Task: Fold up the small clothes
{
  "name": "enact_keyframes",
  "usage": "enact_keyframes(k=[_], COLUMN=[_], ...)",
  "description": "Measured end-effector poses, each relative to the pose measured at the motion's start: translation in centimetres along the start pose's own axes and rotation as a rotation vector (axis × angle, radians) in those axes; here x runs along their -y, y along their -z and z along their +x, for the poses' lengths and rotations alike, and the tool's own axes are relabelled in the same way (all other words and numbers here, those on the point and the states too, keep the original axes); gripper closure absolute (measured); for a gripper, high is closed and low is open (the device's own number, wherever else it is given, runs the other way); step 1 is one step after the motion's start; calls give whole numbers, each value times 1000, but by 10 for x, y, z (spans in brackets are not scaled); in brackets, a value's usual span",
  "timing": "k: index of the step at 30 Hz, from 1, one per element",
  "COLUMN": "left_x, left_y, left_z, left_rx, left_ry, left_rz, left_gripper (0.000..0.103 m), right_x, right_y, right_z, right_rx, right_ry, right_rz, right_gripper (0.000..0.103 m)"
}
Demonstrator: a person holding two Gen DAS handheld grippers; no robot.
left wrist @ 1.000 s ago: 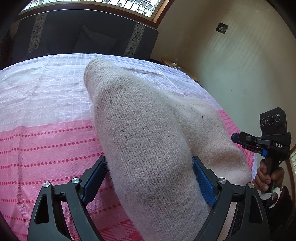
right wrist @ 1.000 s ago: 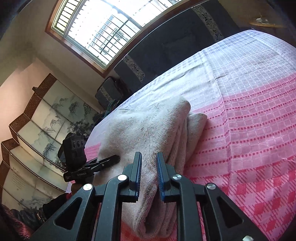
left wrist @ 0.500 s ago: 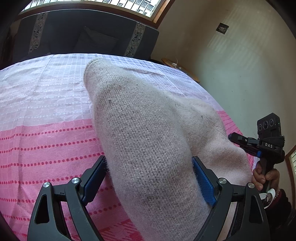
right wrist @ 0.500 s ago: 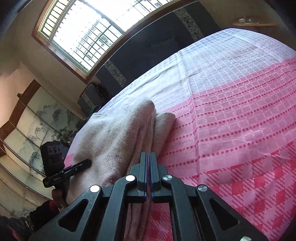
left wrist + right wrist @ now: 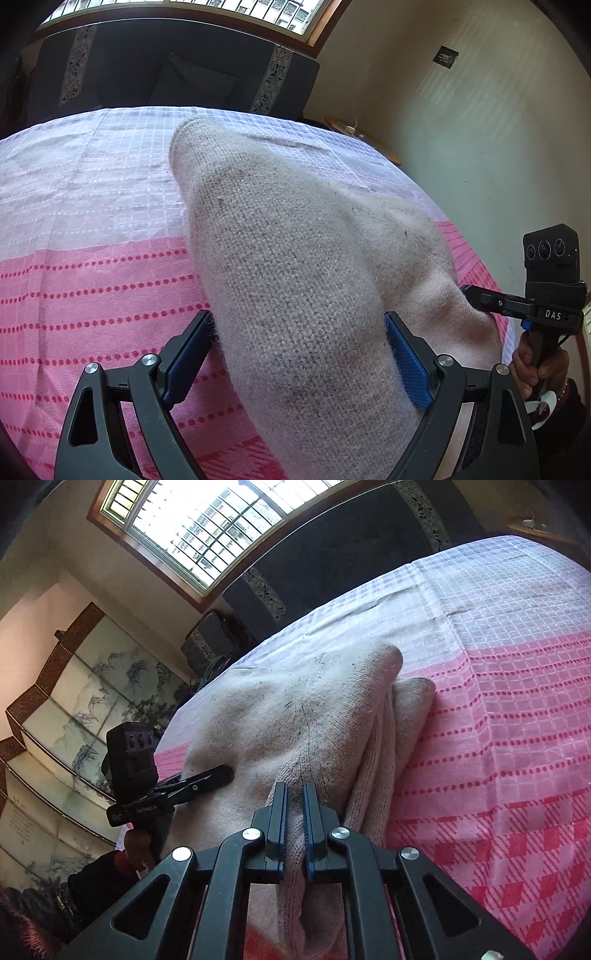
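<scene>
Since half a second ago the right gripper point(image 5: 293, 805) has gone from jaws pressed together clear of the cloth to jaws pinching a ridge of the one pale knitted garment point(image 5: 295, 280), which lies bunched on the pink-and-white checked surface point(image 5: 92, 229). Jaws of the left gripper point(image 5: 299, 354) stand wide, straddling the knit at lower centre. Only the right wrist view shows the painted folding screen point(image 5: 74, 701) at left; both show one window point(image 5: 207, 520) and dark sofa point(image 5: 177, 70).
</scene>
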State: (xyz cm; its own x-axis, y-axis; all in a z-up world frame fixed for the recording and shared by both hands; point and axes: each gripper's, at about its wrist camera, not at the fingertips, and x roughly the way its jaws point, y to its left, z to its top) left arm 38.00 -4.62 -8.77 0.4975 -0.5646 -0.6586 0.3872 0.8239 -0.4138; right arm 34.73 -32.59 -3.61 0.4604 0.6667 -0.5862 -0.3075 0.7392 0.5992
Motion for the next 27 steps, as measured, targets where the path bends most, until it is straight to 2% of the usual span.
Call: enact_keyframes(k=[3,4,5,6,9,11,13,15,18,19,20,21,24,27], left_x=[0,0,0,0,0,0,0,0,0,0,0,0,0,0], left_y=[0,0,0,0,0,0,0,0,0,0,0,0,0,0], left_z=[0,0,0,0,0,0,0,0,0,0,0,0,0,0], left_rx=[0,0,0,0,0,0,0,0,0,0,0,0,0,0], left_ry=[1,0,1,0,0,-1,-1,0,0,1,1,1,2,6], left_rz=[-1,0,0,0,0,0,0,0,0,-1,-1,-1,-1,0], left_gripper=[13,13,13,13,13,13,13,13,13,13,13,13,13,12], right_x=[2,6,10,16,34,33,31,24,19,19,18,19,24,16], right_y=[-2,-1,0,1,1,0,0,3,8,8,8,7,4,6], right_z=[-8,-9,-13,-18,-27,-28,-20,-13,-4,-2,0,2,4,-8], right_rx=[33,30,39,57,50,46,-14,-49,-81,-81,-74,-67,-29,49], right_ry=[105,93,61,26,-137,-174,-190,-177,-152,-149,-152,-145,-133,-58], right_rz=[-20,-13,4,41,176,184,193,178,171,170,167,168,191,137], right_gripper=[103,103,103,97,93,84,63,57,57,62,68,86,89,92])
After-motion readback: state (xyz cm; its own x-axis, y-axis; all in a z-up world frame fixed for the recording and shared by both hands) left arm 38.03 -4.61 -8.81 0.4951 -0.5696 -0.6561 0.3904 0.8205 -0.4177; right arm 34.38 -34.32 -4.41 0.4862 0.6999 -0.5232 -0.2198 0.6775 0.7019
